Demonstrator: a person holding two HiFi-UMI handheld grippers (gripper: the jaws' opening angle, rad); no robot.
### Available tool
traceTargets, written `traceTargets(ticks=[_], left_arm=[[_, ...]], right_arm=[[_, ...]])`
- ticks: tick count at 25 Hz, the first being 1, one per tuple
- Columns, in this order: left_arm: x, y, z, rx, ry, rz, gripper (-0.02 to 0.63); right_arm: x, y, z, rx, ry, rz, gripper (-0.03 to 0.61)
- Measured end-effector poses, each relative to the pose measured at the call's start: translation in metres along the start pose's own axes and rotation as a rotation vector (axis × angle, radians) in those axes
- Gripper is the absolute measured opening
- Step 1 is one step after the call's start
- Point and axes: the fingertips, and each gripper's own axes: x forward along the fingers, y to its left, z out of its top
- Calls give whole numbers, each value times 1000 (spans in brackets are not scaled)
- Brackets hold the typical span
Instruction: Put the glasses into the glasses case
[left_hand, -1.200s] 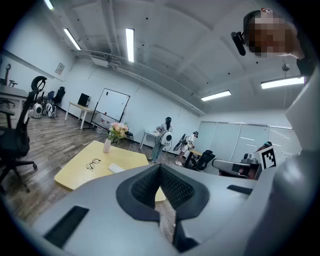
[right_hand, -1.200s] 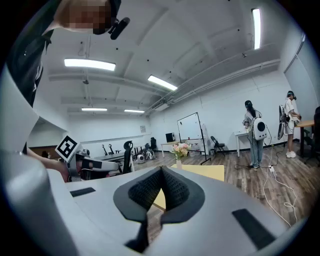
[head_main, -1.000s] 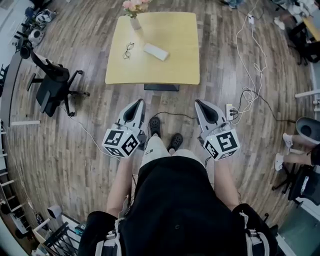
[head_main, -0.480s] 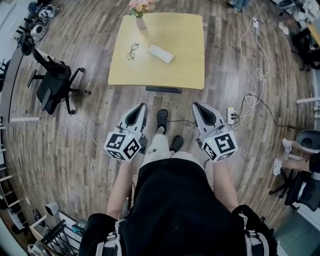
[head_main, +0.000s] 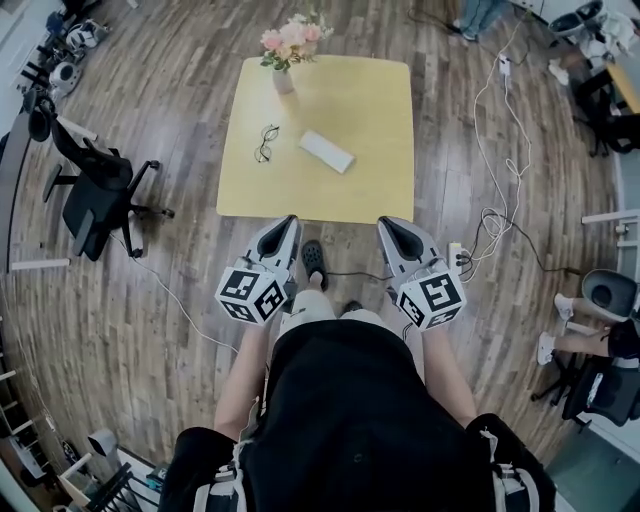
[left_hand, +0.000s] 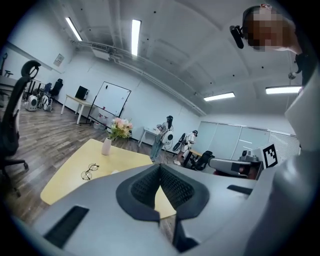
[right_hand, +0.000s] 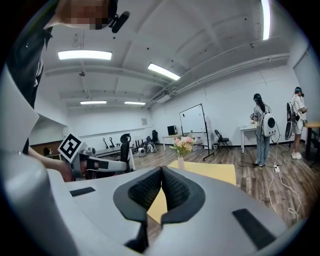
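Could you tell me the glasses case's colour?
The glasses case is white, best seen in head view.

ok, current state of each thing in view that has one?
left claw: shut, empty
right claw: shut, empty
glasses case: on the table, looks closed
glasses: on the table, outside the case
vase: upright, holding flowers

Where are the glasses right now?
In the head view the glasses lie on the yellow table's left side, just left of the white case and nearer the person than the flower vase.
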Motion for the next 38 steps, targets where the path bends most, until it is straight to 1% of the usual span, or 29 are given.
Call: traceTargets(ticks=[4, 8, 12, 15, 17, 19, 22, 23, 26, 28, 31, 35, 38], left_arm=[[42, 35, 21, 15, 43, -30, 23], [72, 68, 39, 22, 73, -65, 23], [98, 103, 47, 14, 106, -87, 23], [113, 121, 48, 15, 138, -105, 23], [124, 130, 45, 16, 172, -116, 23], [131, 137, 40, 4, 198, -129, 23], [141, 148, 32, -7, 233, -136, 23], [144, 150, 29, -8, 245, -137, 23], [155, 159, 19, -15, 276, -135, 23], [164, 165, 11, -12, 288, -122, 23], [179, 175, -2, 0, 317, -100, 23], [196, 180, -25, -11, 381, -94, 23], [208, 184, -39, -10, 422, -92, 23]], right_arm=[[54, -19, 19, -27, 29, -24, 17], [101, -32, 31, -26, 45, -52, 17], [142, -47, 30, -9, 78, -89, 17], [160, -54, 24, -11, 113, -117, 18], [170, -58, 18, -9, 145, -129, 18], [178, -61, 10, -3, 183, -133, 49], [190, -67, -1, -2, 227, -139, 56], [194, -69, -4, -7, 243, -142, 68], [208, -77, -15, -39, 289, -148, 85], [219, -82, -25, -67, 326, -141, 114], [233, -88, -44, -100, 391, -124, 138], [250, -99, -68, -153, 471, -104, 169], [262, -109, -90, -162, 525, -93, 189]])
